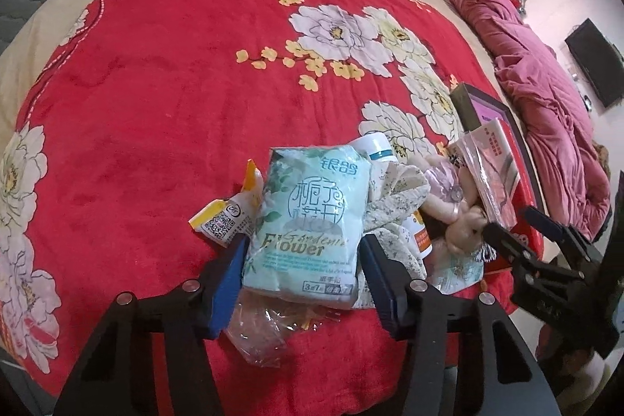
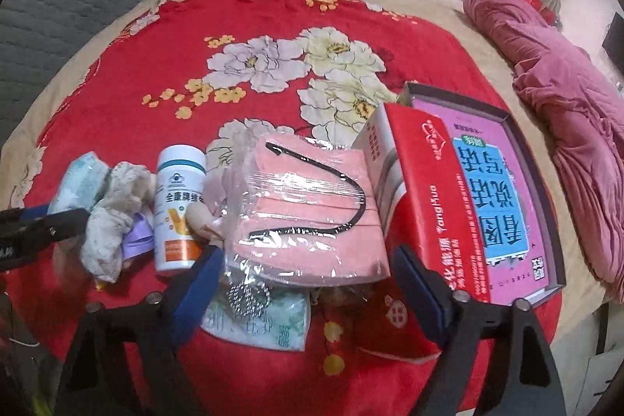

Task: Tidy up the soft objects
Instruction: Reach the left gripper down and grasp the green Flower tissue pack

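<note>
Tissue pack [image 1: 308, 221] pinched between left hand-held gripper [image 1: 304, 268] pads; right hand-held gripper [image 2: 308, 283] spread around, not touching, mask pack [image 2: 308, 217].

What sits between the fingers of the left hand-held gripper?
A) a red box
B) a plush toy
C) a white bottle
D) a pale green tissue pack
D: in the left wrist view the tissue pack lies between the blue pads of the left hand-held gripper.
</note>
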A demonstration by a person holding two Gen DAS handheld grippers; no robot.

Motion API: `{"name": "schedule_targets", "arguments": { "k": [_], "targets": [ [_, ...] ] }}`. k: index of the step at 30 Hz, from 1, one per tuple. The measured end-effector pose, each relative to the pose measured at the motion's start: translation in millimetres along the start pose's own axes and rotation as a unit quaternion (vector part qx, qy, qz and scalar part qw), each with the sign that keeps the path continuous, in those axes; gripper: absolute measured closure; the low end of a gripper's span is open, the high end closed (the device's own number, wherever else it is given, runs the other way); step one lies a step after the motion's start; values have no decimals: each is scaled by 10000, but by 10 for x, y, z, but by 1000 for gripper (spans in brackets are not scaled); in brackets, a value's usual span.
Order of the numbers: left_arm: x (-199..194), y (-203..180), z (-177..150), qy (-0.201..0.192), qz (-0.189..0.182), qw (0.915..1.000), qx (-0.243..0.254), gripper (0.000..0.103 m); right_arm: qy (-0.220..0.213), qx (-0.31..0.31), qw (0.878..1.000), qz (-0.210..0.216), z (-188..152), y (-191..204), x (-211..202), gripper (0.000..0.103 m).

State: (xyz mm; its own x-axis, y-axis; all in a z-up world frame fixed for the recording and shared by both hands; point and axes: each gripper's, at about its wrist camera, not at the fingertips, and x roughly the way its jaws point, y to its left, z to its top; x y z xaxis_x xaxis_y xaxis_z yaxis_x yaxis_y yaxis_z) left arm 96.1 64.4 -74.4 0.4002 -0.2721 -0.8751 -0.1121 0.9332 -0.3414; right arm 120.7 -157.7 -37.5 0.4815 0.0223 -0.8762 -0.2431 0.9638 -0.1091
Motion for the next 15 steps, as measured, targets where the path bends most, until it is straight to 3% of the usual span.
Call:
{"name": "schedule_targets", "arguments": {
  "k": [4, 7, 12, 15],
  "targets": [
    [47, -8, -10, 67, -83, 9999, 13, 47, 46, 166, 9995, 253, 40, -37, 81, 27],
    [61, 9, 0, 87, -176, 9998, -42, 48, 73, 145, 9988, 463, 47, -14, 105, 44],
    [55, 35, 10, 88, -273, 9995, -93, 51, 1, 106, 9965, 827, 32, 60, 73, 82],
    [36, 63, 13, 66, -332, 9993, -153, 53, -101, 66, 9954, 953, 19, 64, 0, 88]
  ]
}}
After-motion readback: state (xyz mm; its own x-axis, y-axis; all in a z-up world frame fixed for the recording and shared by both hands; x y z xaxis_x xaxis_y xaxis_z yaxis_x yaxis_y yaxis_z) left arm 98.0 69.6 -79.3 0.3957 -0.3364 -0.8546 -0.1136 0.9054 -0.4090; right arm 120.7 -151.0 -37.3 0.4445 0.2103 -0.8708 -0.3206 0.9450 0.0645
